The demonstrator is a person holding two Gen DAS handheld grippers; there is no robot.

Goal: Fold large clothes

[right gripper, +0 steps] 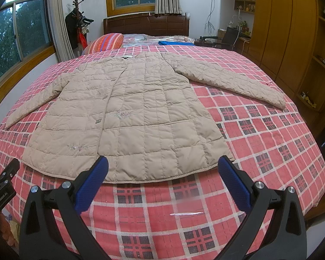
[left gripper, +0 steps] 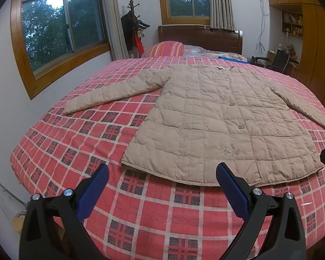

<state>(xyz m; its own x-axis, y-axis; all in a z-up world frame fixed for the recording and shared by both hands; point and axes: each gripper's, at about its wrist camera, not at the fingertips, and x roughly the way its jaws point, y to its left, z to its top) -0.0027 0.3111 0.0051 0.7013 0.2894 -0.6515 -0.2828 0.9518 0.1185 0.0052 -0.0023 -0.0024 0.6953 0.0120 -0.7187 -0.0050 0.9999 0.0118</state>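
Observation:
A beige quilted jacket (left gripper: 216,117) (right gripper: 127,112) lies flat, front up, on the red plaid bedspread (left gripper: 80,143) (right gripper: 266,134), both sleeves spread outward and its hem toward me. My left gripper (left gripper: 162,173) hovers open just short of the hem's left half, nothing between its blue pads. My right gripper (right gripper: 162,164) is open too, its fingertips over the hem's right half, holding nothing. The left sleeve (left gripper: 110,93) reaches toward the window wall; the right sleeve (right gripper: 234,80) reaches toward the wardrobe. Each wrist view catches the other gripper at its edge.
A striped pillow (left gripper: 165,48) and a blue folded item (right gripper: 175,43) lie near the wooden headboard (right gripper: 146,23). A coat rack (left gripper: 132,23) stands in the corner. Windows line the left wall, wooden wardrobes (right gripper: 292,32) the right, with a chair (right gripper: 227,36) beside the bed.

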